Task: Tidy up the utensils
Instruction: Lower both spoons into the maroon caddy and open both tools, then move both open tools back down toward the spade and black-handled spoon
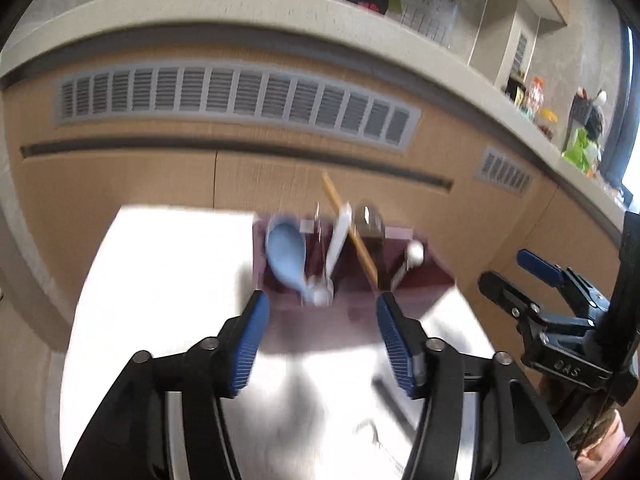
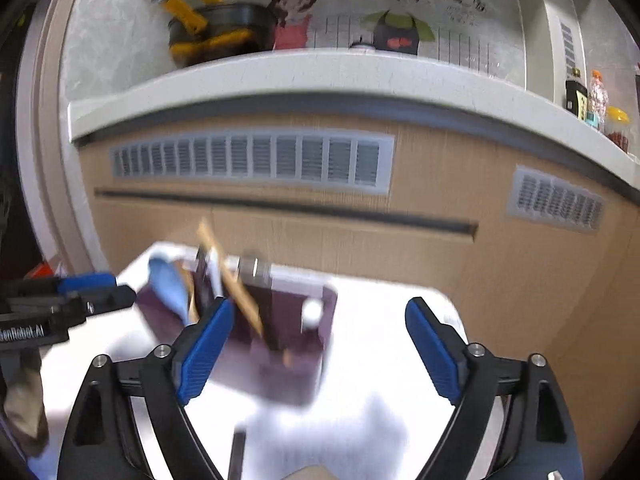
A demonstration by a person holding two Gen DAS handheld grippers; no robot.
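Though both views are smeared by blur, the dark purple utensil holder [image 1: 352, 280] serves as the landmark, standing on the white table [image 1: 160, 280] near its far edge; left of the holder the table lies bare and brightly lit. At the holder's left end a light blue spoon [image 1: 285, 254] leans with its bowl up, and just right of it a white utensil [image 1: 338, 240] stands tilted; a long wooden stick [image 1: 352, 232] slants across the holder's middle, its top rising above the rim; a shiny metal piece [image 1: 368, 216] shows behind the stick, though what it is cannot be told; at the holder's right end sits a small white rounded thing [image 1: 414, 254]. In front of the holder, the left gripper [image 1: 320, 344] has its blue pads spread with nothing between them; its tips are near the holder's front wall, and whether they touch it cannot be told. Right of the holder, the right gripper [image 1: 516, 276] appears in the left wrist view, and in its own view the right gripper [image 2: 320, 344] is spread wide and empty, the holder [image 2: 280, 340] showing between and beyond its pads. Behind the holder runs a tan cabinet front [image 1: 200, 168] with a grey vent grille [image 1: 236, 96], and above it a pale counter ledge [image 1: 240, 4].
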